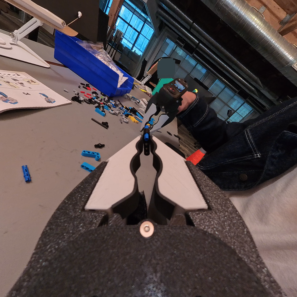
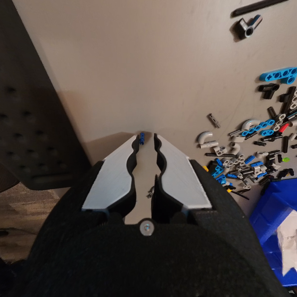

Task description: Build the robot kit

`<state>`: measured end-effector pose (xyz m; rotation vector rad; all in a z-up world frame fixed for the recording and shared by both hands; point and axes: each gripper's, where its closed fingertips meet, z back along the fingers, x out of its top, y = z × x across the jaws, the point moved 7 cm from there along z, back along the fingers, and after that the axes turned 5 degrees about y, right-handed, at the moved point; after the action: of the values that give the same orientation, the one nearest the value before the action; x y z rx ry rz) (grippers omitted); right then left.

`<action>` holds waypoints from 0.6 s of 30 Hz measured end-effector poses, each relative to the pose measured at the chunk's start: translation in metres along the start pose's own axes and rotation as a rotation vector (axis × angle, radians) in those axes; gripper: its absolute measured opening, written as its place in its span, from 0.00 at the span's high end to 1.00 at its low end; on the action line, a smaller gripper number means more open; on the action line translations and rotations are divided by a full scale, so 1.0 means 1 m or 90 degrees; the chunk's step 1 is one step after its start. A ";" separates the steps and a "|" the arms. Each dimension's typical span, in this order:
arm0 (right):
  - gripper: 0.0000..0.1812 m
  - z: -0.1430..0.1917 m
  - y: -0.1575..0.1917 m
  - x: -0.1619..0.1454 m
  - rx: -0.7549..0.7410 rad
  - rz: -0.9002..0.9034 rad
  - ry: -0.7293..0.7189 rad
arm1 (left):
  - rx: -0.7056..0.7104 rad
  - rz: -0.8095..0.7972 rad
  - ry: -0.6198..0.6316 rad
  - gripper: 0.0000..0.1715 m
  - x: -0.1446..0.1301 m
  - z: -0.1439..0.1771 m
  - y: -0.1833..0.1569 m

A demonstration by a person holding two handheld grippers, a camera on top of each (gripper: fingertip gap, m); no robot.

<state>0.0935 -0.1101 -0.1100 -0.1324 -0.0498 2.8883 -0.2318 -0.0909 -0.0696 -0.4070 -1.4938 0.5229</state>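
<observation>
My left gripper (image 1: pixel 146 136) is shut on a short black beam (image 1: pixel 146 148) with holes and a blue connector (image 1: pixel 146 136) at its far end. It holds the beam above the grey table (image 1: pixel 48 144). In the left wrist view my right gripper (image 1: pixel 146 130), held by a hand in a denim sleeve (image 1: pixel 200 115), points down just beyond the beam. In the right wrist view my right gripper (image 2: pixel 146 135) is open close to the table (image 2: pixel 128 64). A small blue pin (image 2: pixel 141 138) sits beside its left fingertip, with a gap to the right one.
A pile of small black, blue and grey pieces (image 1: pixel 109 102) (image 2: pixel 249 160) lies beside a blue bin (image 1: pixel 90 64) (image 2: pixel 276 217). An open instruction booklet (image 1: pixel 24 90), a blue L-shaped beam (image 1: pixel 90 154) and a blue pin (image 1: pixel 26 173) lie to the left. A dark perforated chair (image 2: pixel 24 120) stands past the table edge. Spacing between my two grippers at the tips: around 30 centimetres.
</observation>
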 end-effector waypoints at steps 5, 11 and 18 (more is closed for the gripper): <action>0.90 0.002 0.004 -0.005 -0.015 -0.003 -0.039 | 0.000 0.001 -0.002 0.96 0.000 0.000 0.000; 0.90 0.000 0.008 -0.011 -0.003 -0.001 -0.082 | 0.000 0.001 -0.002 0.96 0.000 0.000 0.000; 0.91 -0.008 0.006 -0.020 -0.010 -0.016 -0.090 | 0.000 0.002 -0.004 0.96 0.001 0.001 0.000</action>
<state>0.1118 -0.1205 -0.1162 0.0688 -0.1000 2.8677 -0.2324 -0.0902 -0.0692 -0.4077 -1.4993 0.5272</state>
